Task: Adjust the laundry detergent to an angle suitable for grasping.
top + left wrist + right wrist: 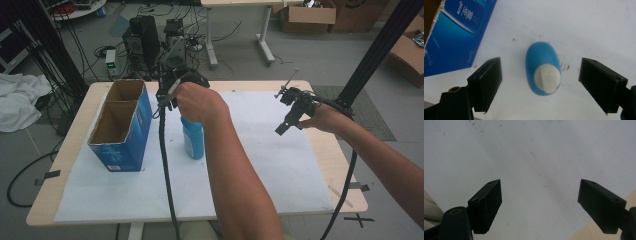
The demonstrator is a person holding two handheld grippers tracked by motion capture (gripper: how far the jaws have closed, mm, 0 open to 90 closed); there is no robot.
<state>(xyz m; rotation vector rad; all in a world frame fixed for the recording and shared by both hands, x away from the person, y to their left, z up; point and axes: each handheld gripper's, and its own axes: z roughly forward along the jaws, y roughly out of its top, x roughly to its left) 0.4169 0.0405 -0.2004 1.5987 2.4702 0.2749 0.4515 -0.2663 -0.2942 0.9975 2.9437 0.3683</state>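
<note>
Left gripper [540,86] poised above an upright blue bottle [543,68] with a white cap [547,78], seen at centre frame in the left gripper view; its fingers [486,81] stand wide on either side of the bottle, touching nothing. The bottle stands on the white sheet [280,165] of the desk [335,150], just right of an open blue carton [122,127]. Right gripper [540,206], at right of the high view, hangs over bare sheet with fingers spread wide.

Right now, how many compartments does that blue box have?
2: the blue box has a far compartment and a near compartment, both open-topped; their bottoms aren't fully visible.
</note>
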